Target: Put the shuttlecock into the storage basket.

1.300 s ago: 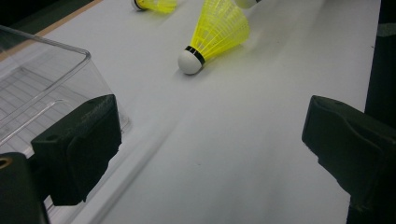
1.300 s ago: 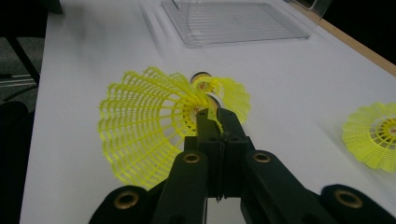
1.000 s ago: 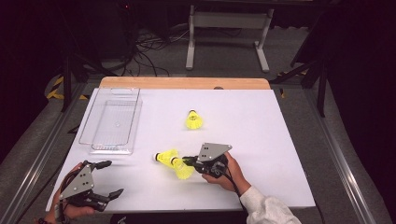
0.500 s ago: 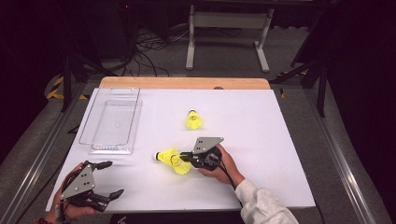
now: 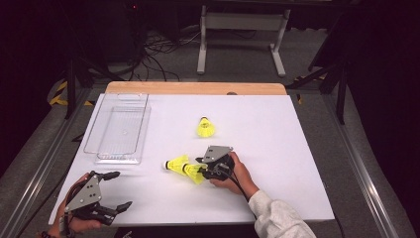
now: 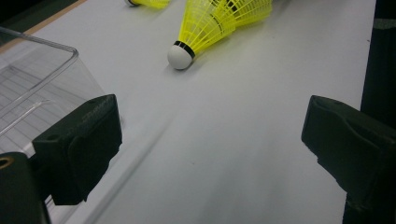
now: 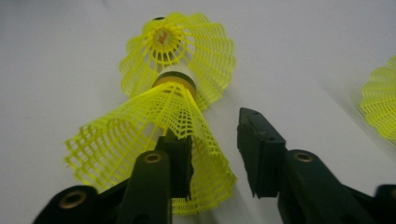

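Right claw (image 5: 198, 171), just opening (left (image 5: 114, 191) agape), releases nested shuttlecocks (image 5: 185, 167) near tray (image 5: 119, 130).

Yellow mesh shuttlecocks (image 5: 184, 167), white corks; clear tray (image 5: 119, 129); black tongs (image 7: 212, 154); white table (image 5: 277, 144).

No readable text, numbers or signs. One candidate in the right gripper view: a small orange-red mark inside the skirt of the far shuttlecock (image 7: 161, 38), probably a brand stamp, too blurred to read. The yellow-and-black striping (image 5: 58, 94) on the floor at the left of the table in the high view is a hazard marking, no lettering on it.
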{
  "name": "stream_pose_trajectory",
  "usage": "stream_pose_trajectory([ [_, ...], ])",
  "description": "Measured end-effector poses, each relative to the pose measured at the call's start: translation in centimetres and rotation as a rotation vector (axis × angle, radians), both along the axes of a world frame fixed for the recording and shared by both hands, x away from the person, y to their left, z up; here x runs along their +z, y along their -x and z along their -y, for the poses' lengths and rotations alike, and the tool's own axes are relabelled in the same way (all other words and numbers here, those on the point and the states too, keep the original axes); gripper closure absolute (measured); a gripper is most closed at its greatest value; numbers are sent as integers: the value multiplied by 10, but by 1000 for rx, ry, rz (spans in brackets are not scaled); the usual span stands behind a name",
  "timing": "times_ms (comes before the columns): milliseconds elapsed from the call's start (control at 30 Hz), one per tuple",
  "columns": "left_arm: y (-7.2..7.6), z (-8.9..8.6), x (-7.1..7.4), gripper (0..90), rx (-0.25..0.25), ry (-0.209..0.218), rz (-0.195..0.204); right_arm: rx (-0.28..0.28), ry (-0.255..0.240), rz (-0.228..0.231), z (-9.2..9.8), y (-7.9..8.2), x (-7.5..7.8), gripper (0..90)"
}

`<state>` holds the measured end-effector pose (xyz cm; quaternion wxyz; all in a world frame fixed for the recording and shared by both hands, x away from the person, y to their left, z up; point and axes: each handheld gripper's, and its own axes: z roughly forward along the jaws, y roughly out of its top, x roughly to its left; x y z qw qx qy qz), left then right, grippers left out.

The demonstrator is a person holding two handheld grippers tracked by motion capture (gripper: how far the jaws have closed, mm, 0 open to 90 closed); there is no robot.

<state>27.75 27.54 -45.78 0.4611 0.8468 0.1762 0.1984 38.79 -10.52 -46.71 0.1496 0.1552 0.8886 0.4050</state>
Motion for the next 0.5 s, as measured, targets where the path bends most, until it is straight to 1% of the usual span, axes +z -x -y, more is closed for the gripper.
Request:
stream_pose_trajectory([
  [33, 0, 0, 0, 62, 0, -1, 0, -3, 2, -4, 0, 0, 0, 613],
  [100, 0, 0, 0, 62, 1, -2, 0, -5, 6, -7, 1, 0, -1, 601],
  [233, 0, 0, 0, 62, 2, -2, 1, -14, 14, -14, 6, 1, 1, 546],
  [267, 0, 0, 0, 62, 1, -3, 1, -19, 14, -21, 8, 2, 1, 543],
  [333, 0, 0, 0, 62, 3, -6, 1, -29, 23, -17, 12, 2, 2, 536],
  [400, 0, 1, 0, 62, 2, -10, 0, -37, 29, -22, 17, 2, 2, 560],
  [500, 1, 1, 0, 62, 6, -14, 0, -44, 36, -23, 22, 3, 3, 648],
])
